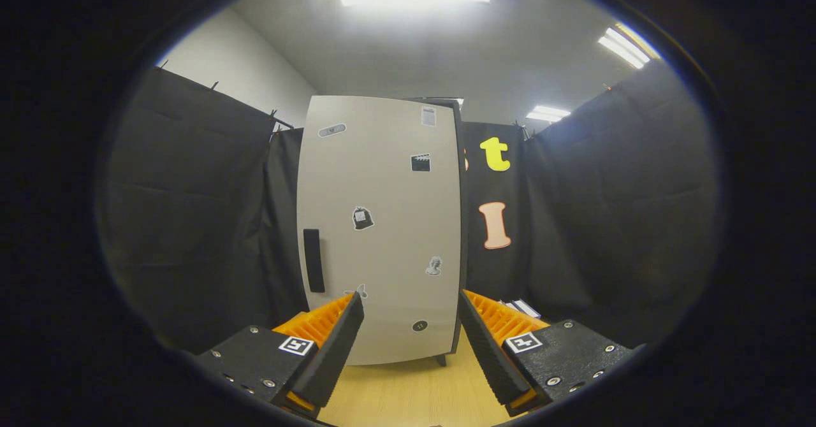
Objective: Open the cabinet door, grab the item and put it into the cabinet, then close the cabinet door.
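The tall pale-grey cabinet door [382,223], dotted with small stickers, stood shut, its dark vertical handle [313,260] near its left edge untouched, so by the look of it no step of the task was done yet. The gripper [411,331] hung in front of the cabinet door with its fingers spread apart and nothing between them. Some small flat items [521,307] lay low to the right of the cabinet door, too small to identify, and opening, loading and closing all appeared left.
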A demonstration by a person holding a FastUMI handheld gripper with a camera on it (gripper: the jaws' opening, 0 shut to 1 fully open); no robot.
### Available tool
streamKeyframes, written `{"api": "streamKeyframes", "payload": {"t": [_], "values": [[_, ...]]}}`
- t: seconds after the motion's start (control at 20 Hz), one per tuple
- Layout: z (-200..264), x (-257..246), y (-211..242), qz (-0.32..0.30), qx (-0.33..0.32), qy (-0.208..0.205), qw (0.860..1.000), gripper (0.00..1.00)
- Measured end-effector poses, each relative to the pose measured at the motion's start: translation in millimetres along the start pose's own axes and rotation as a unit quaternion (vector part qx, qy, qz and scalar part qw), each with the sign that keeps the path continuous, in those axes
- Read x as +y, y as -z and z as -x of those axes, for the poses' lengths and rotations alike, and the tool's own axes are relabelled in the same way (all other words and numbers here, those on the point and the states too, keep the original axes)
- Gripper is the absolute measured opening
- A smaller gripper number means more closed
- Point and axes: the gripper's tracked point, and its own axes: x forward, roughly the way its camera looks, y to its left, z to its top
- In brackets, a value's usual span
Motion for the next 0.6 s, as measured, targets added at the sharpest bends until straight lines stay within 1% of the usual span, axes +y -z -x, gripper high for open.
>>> {"api": "streamKeyframes", "payload": {"t": [0.2,0.4,0.6], "values": [[18,-6,7,0.003,-0.006,0.009,1.000,0.93],[26,-2,22,0.000,-0.003,0.003,1.000,0.93],[25,4,27,-0.020,0.000,-0.001,1.000,0.93]]}}
